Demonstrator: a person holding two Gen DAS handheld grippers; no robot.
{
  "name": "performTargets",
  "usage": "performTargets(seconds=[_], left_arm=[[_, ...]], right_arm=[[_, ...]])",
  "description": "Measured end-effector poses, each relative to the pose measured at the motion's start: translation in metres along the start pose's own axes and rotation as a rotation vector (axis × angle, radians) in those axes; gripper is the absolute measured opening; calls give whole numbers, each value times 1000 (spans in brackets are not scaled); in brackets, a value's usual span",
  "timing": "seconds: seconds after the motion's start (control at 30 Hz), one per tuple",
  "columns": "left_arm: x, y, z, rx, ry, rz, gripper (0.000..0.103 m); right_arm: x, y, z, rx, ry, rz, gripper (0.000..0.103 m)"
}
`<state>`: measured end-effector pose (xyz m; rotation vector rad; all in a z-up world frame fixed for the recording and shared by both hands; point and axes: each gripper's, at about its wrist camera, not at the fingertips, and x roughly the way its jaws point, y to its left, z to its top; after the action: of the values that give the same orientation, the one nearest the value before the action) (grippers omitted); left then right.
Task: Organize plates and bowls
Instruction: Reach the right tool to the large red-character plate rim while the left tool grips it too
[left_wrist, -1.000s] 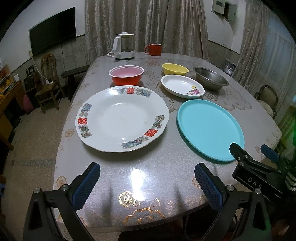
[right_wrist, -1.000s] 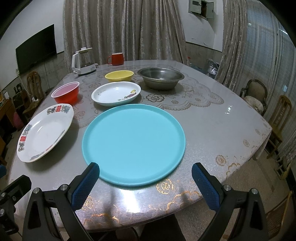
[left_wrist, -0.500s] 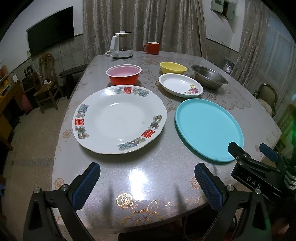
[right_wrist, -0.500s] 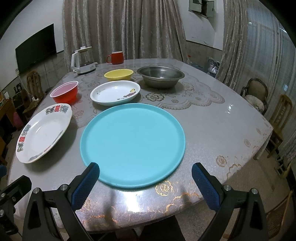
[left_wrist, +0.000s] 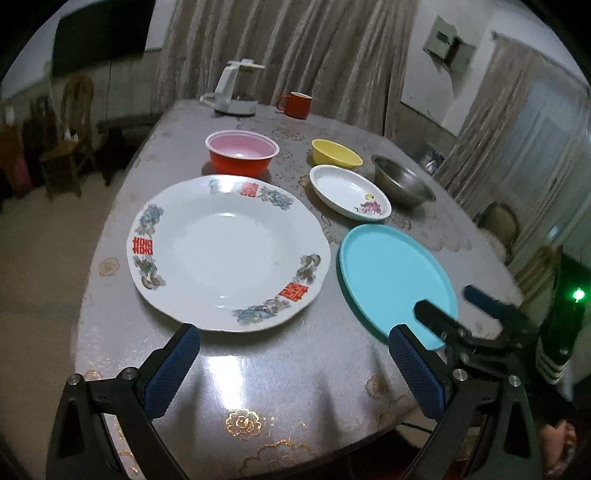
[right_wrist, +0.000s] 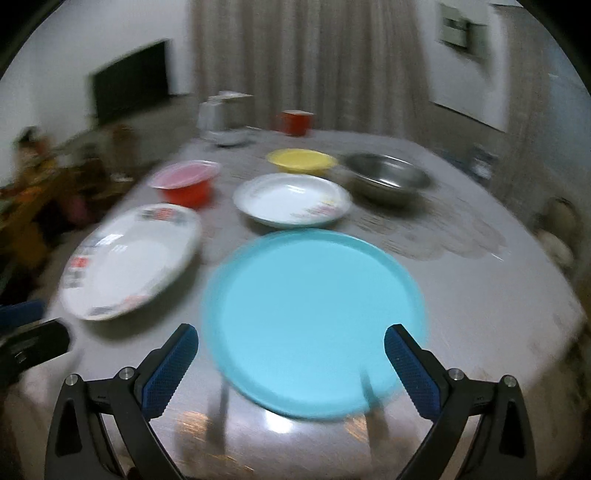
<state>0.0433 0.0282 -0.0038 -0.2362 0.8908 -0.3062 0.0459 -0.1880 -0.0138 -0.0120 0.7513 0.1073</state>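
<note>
A large white plate with a flower and red-character rim (left_wrist: 229, 251) (right_wrist: 129, 262) lies near the table's front left. A turquoise plate (left_wrist: 395, 280) (right_wrist: 314, 317) lies to its right. Behind them are a red bowl (left_wrist: 242, 153) (right_wrist: 184, 181), a yellow bowl (left_wrist: 336, 153) (right_wrist: 301, 160), a small white flowered dish (left_wrist: 349, 192) (right_wrist: 291, 199) and a steel bowl (left_wrist: 402, 181) (right_wrist: 388, 179). My left gripper (left_wrist: 295, 369) is open and empty just before the white plate. My right gripper (right_wrist: 291, 367) is open and empty over the turquoise plate's near edge; it also shows in the left wrist view (left_wrist: 461, 310).
A white kettle (left_wrist: 238, 88) and a red mug (left_wrist: 295, 105) stand at the table's far end. The patterned table (left_wrist: 258, 369) curves off close in front of both grippers. Chairs stand to the left (left_wrist: 74, 129) and right (left_wrist: 498, 221). Curtains hang behind.
Both grippers have moved forward toward the plates. The right wrist view is now blurred from motion and its gripper has reached the turquoise plate's near edge. No dish has moved.
</note>
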Motion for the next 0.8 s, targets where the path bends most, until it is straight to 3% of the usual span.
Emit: performTargets(seconds=[0.07,0.17,0.3,0.4,0.6,0.8], left_arm=[[1,14,4,-66,7,-27,103],[-2,41,8,-179,-24,-49,103],[-3,65,14,-253,-38,-52,103],[1,80,21,-271,-49,-21,103],[19,103,33,-271,-46,6,103],[32,116,37,-295,-27,-21,103]], right_arm=[[5,3,6,-16,10,51,103],[14,5,15,-19,25,55,103],[23,8,23,-29,30,38,102],[37,12,34,-19,53,67,98],[70,23,54,2,122,157,81],[86,44,63,-41,135,195,73]])
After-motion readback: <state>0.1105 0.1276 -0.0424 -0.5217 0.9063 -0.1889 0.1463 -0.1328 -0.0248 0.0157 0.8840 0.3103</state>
